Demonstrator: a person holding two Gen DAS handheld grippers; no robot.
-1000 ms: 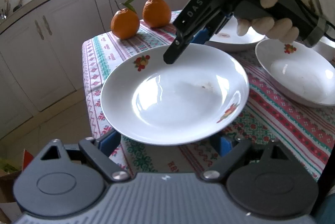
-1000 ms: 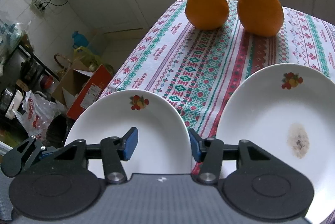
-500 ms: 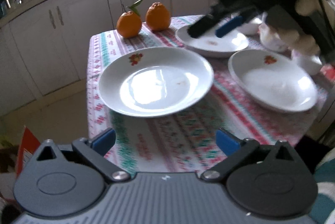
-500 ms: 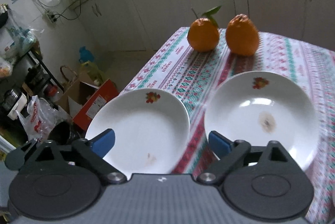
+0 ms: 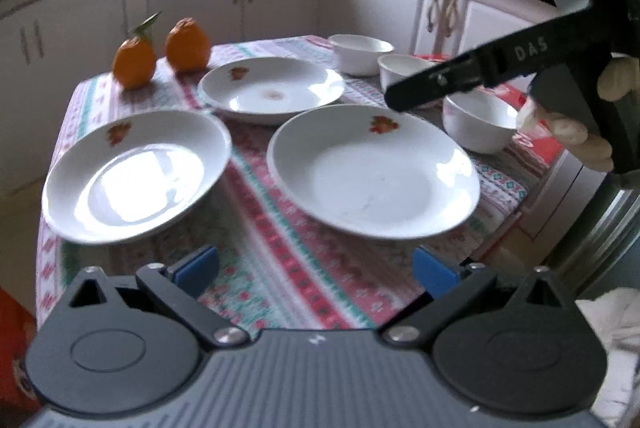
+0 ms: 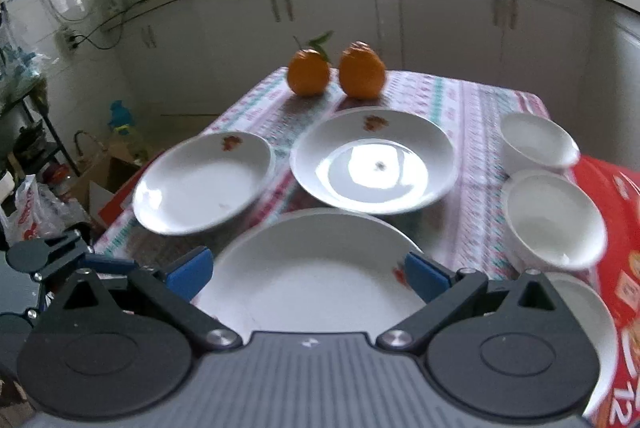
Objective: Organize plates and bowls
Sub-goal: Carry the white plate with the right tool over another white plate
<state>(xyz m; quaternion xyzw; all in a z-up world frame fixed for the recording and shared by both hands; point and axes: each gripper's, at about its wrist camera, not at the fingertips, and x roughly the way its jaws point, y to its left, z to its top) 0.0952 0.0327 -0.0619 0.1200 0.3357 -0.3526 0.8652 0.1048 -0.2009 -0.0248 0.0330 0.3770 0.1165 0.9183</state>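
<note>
Both the left gripper and the right gripper have just been opening and gape wide, empty. Three white fruit-printed plates lie apart on the patterned tablecloth, unstacked; three white bowls beyond, probably awaiting nesting.

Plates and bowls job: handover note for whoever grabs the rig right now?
Left gripper: jaws have just been opening, now wide, nothing between them.
Right gripper: same, wide open and empty, above the near plate.
Three plates lie apart on the tablecloth: near plate, left plate, far plate by the two oranges.
Three bowls sit separately along the right side.
Done: nothing stacked yet.
Left: stack the plates, then nest the bowls.
</note>
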